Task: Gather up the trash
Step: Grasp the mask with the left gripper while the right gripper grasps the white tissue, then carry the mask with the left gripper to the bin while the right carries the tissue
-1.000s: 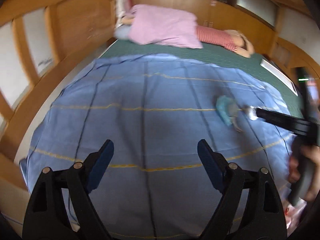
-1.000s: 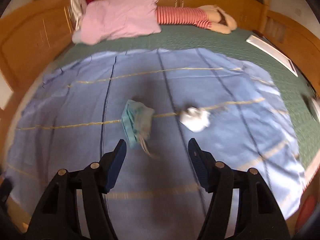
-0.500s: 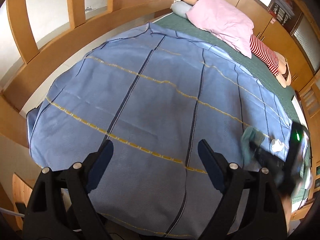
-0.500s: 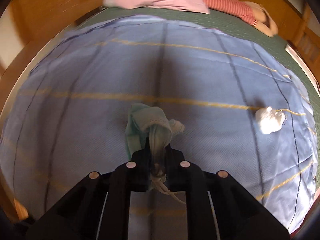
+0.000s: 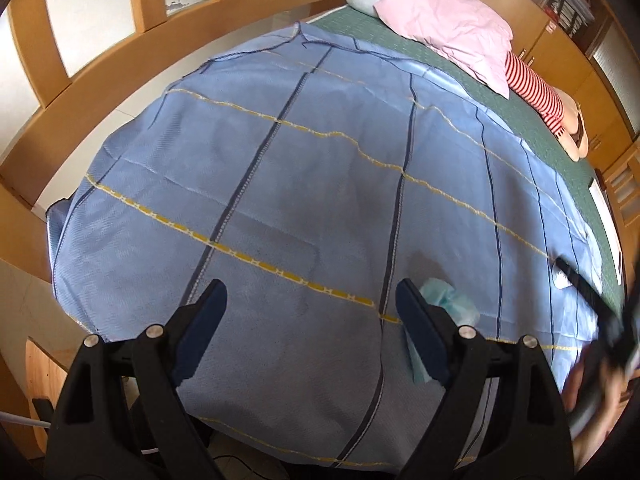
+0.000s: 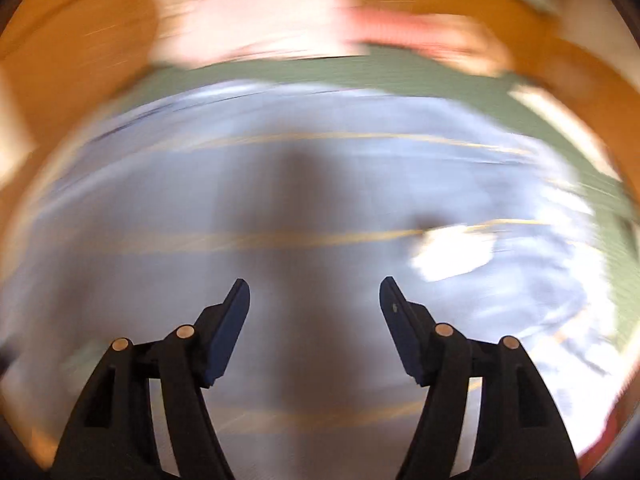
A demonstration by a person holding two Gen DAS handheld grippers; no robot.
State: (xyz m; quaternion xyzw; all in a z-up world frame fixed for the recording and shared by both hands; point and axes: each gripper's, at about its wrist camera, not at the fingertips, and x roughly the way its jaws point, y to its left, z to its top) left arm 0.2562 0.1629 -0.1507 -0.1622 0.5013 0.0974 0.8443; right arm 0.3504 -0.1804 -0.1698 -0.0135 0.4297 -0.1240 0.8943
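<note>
A crumpled teal face mask point(image 5: 450, 306) lies on the blue blanket point(image 5: 320, 184), just behind my left gripper's right finger. My left gripper point(image 5: 310, 312) is open and empty above the blanket's near part. My right gripper point(image 6: 314, 308) is open and empty; its view is heavily blurred by motion. A crumpled white tissue point(image 6: 452, 254) lies on the blanket point(image 6: 280, 208) ahead and right of the right gripper. In the left wrist view the right gripper's dark body point(image 5: 592, 304) shows blurred at the far right edge, with the tissue mostly hidden behind it.
A pink pillow point(image 5: 448, 28) and a plush doll with red-striped legs point(image 5: 536, 92) lie at the bed's far end on the green sheet point(image 5: 560, 152). Wooden panelling point(image 5: 120, 64) runs along the left. A wooden chair point(image 5: 36, 380) stands lower left.
My right gripper, shut on the mask half a second ago, is now open and has swung right toward the tissue. The mask now lies beside my left gripper.
</note>
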